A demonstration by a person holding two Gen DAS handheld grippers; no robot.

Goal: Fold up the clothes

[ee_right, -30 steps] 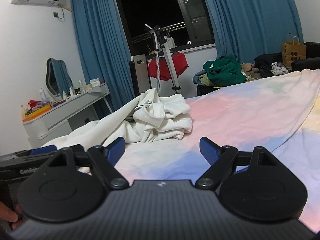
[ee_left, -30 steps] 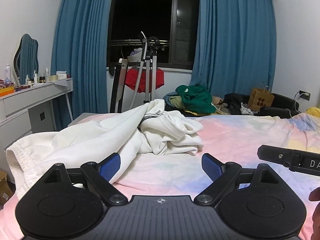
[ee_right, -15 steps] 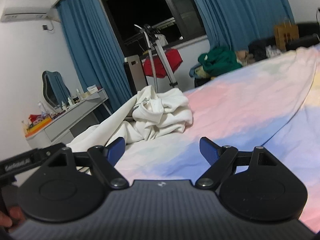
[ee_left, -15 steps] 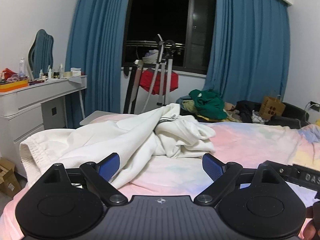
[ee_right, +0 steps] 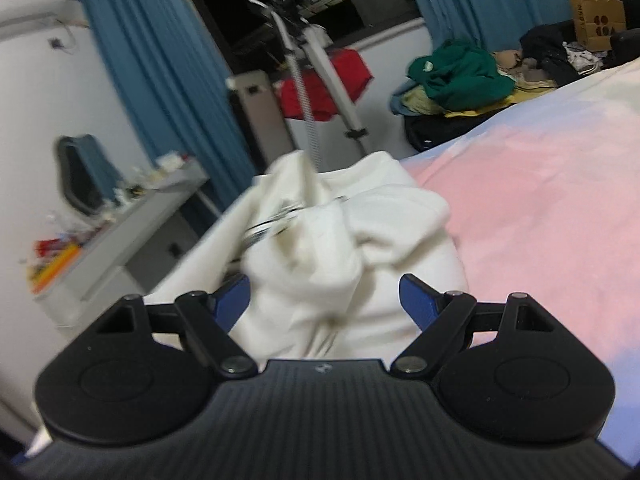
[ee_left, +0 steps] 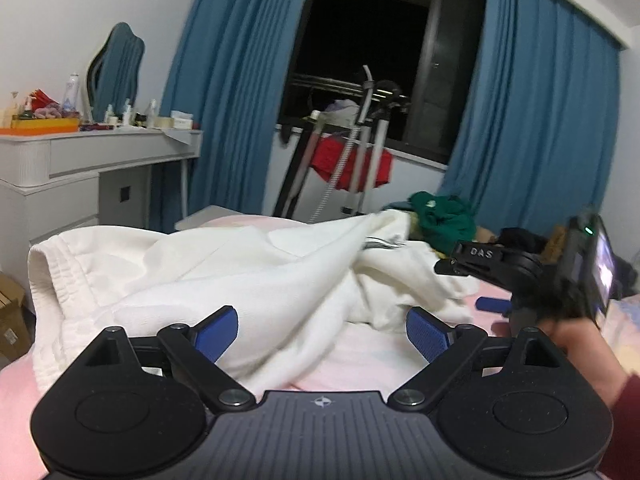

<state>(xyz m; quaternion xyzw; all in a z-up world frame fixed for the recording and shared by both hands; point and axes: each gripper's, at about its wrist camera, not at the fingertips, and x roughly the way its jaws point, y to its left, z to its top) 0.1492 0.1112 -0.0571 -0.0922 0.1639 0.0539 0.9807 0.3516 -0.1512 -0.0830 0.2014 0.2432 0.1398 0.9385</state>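
Black gripper (ee_left: 322, 334), blue pads (ee_left: 216, 332), dark-red sleeve (ee_left: 624, 424).

Bedroom: bed (ee_left: 360, 356), vanity desk (ee_left: 100, 160).

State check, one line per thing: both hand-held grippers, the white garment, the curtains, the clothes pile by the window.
left hand-held gripper: open, nothing gripped, white fabric lying between the fingers.
right hand-held gripper: open, bunched fabric between the fingers, pads not pressing.
white garment: unfolded, crumpled in a heap on the bed.
bed: covered with a pastel sheet.
curtains: drawn apart, window uncovered.
clothes pile: unfolded, green garment on top.
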